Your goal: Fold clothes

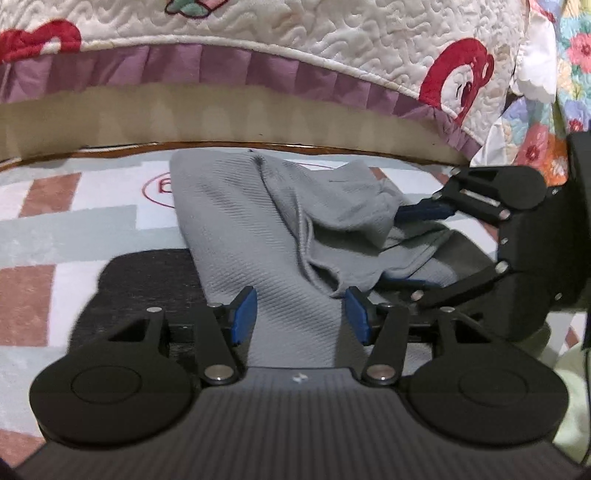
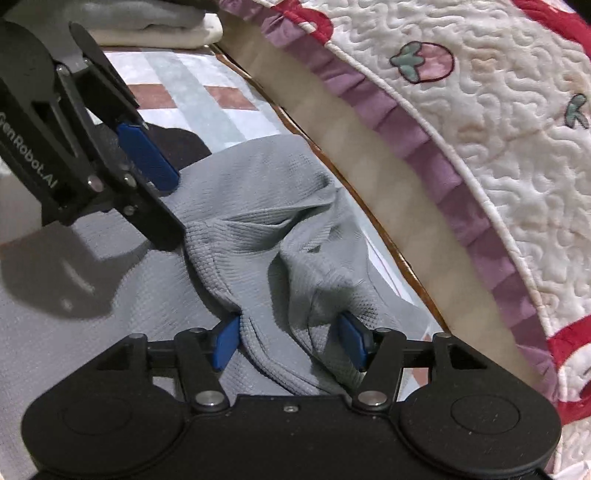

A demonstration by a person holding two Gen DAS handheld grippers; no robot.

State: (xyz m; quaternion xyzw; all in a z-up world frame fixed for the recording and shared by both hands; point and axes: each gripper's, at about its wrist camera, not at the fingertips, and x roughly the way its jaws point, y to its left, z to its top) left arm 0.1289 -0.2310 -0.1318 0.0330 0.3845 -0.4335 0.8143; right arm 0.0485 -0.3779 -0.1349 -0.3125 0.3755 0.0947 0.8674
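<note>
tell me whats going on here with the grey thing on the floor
A person is folding a grey knit garment on a patterned mat beside a quilted bedspread, using two handheld grippers. The left gripper straddles a flat strip of the cloth, jaws apart. The right gripper sits over a bunched fold, jaws open around it. The garment is still rumpled, not neatly folded.

A quilt with a purple frill is hanging at the far side, overlooking a checked mat; folded cloths are lying far left.
</note>
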